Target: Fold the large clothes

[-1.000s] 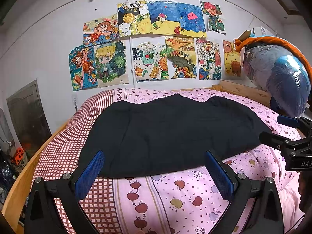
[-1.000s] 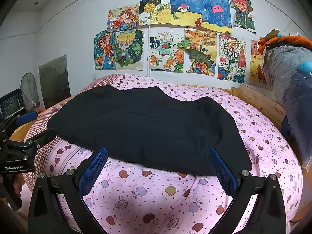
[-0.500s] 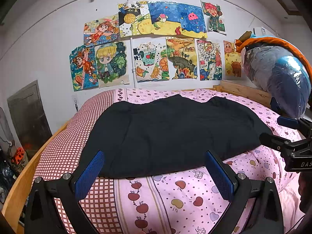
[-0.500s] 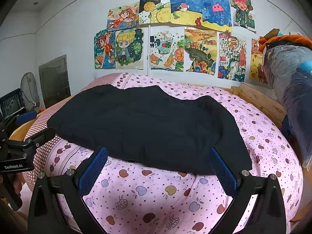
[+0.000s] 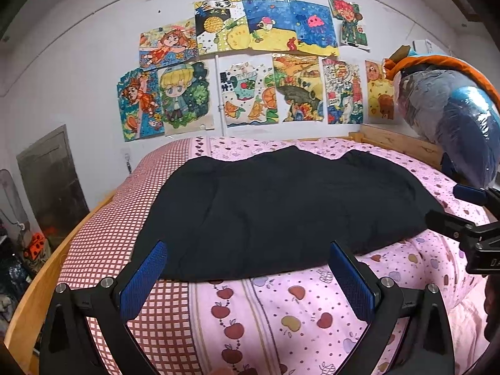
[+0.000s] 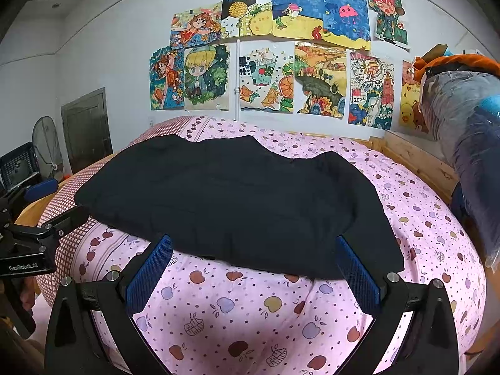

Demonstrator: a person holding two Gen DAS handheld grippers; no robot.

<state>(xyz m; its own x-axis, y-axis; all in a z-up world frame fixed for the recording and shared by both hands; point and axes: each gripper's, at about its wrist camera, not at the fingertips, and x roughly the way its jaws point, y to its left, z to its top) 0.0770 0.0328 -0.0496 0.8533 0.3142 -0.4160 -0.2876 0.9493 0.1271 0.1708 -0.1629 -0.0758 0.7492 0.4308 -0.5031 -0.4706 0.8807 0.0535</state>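
Note:
A large black garment point(image 5: 281, 209) point(image 6: 231, 200) lies spread flat across a bed with a pink apple-print sheet point(image 5: 281, 306) point(image 6: 250, 306). My left gripper point(image 5: 247, 268) is open, hovering just short of the garment's near hem toward its left end. My right gripper point(image 6: 253, 268) is open too, in front of the near hem toward the garment's right end. Nothing sits between either pair of blue pads. Each gripper appears at the edge of the other's view: the right gripper point(image 5: 462, 218), the left gripper point(image 6: 37, 215).
A wooden bed frame point(image 5: 40, 281) runs along the left and a wooden headboard point(image 6: 418, 162) on the right. A plastic-wrapped bundle point(image 5: 456, 125) looms at the right. Drawings cover the wall point(image 6: 281, 53). A fan and a crate point(image 6: 18, 168) stand far left.
Both views show almost the same scene; the grippers have crept very slightly and the garment has not moved.

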